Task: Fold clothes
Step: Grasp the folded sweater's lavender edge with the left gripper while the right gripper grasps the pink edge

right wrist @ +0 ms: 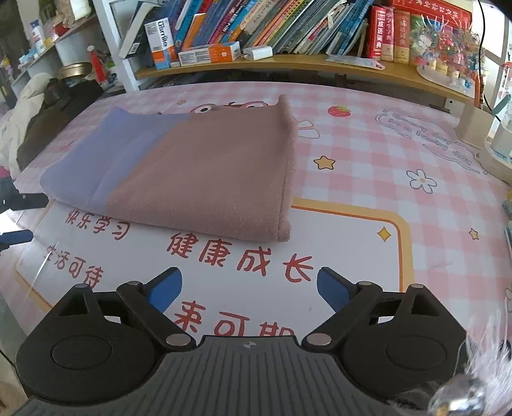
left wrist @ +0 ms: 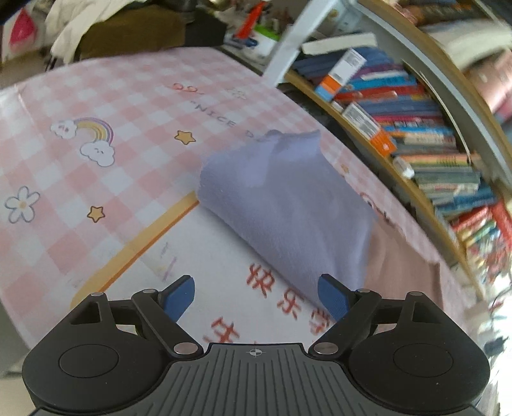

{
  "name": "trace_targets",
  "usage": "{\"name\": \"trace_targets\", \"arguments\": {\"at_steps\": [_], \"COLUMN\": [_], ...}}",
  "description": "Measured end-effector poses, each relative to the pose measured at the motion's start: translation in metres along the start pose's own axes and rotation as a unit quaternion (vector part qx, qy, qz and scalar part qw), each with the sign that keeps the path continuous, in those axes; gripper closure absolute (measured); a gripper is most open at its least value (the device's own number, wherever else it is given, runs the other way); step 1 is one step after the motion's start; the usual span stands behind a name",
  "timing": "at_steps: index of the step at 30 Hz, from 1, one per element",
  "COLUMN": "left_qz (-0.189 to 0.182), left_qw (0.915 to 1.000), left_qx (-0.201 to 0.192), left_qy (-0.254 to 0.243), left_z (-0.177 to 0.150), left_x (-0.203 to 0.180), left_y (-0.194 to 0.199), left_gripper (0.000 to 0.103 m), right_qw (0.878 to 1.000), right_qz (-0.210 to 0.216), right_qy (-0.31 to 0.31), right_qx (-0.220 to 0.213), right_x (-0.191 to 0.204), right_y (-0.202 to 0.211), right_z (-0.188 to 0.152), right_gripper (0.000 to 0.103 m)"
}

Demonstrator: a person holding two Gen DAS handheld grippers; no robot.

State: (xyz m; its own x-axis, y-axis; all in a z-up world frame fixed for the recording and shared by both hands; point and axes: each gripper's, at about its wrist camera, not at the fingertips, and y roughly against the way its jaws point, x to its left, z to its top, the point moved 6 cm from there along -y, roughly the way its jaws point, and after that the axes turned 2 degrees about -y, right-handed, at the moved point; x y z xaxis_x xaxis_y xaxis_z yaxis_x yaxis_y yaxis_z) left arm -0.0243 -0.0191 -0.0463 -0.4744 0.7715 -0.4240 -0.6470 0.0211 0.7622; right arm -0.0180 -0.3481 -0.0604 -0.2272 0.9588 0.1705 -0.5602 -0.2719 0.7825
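A folded two-tone garment, lavender on the left and dusty pink on the right, lies flat on the pink checked table mat [right wrist: 368, 153]. In the right wrist view the garment [right wrist: 204, 172] lies ahead of my right gripper [right wrist: 249, 288], which is open, empty and a little short of its near edge. In the left wrist view the lavender end of the garment [left wrist: 284, 204] lies just ahead and to the right of my left gripper [left wrist: 256, 297], which is open and empty. Its right blue fingertip [left wrist: 332, 297] sits close by the cloth's near corner.
A wooden bookshelf [right wrist: 288, 60] packed with books runs along the table's far side; it also shows in the left wrist view [left wrist: 425, 147]. A flower decoration [right wrist: 448, 48] and a white stand [right wrist: 473, 121] are at the right. A pile of clothes [left wrist: 96, 28] lies beyond the table's end.
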Motion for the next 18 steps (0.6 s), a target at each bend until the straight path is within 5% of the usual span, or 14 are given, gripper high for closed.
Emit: {"name": "trace_targets", "arguments": {"at_steps": [5, 12, 18], "left_qz": [-0.005, -0.054, -0.066], "left_qw": [0.9960, 0.9789, 0.9742], "left_qx": [-0.021, -0.019, -0.013], "left_qy": [0.087, 0.196, 0.215], "left_z": [0.020, 0.036, 0.052], "left_x": [0.020, 0.041, 0.044], "left_y": [-0.013, -0.036, -0.052], "left_gripper": [0.017, 0.022, 0.032], "right_qw": [1.000, 0.997, 0.991], "right_qz": [-0.013, -0.042, -0.056], "right_qy": [0.005, -0.042, -0.108], "right_qx": [-0.002, -0.042, -0.051], "right_x": [0.010, 0.006, -0.006], "right_y": [-0.003, 0.003, -0.001], "right_z": [0.005, 0.019, 0.034], "right_gripper": [0.011, 0.012, 0.024]}}
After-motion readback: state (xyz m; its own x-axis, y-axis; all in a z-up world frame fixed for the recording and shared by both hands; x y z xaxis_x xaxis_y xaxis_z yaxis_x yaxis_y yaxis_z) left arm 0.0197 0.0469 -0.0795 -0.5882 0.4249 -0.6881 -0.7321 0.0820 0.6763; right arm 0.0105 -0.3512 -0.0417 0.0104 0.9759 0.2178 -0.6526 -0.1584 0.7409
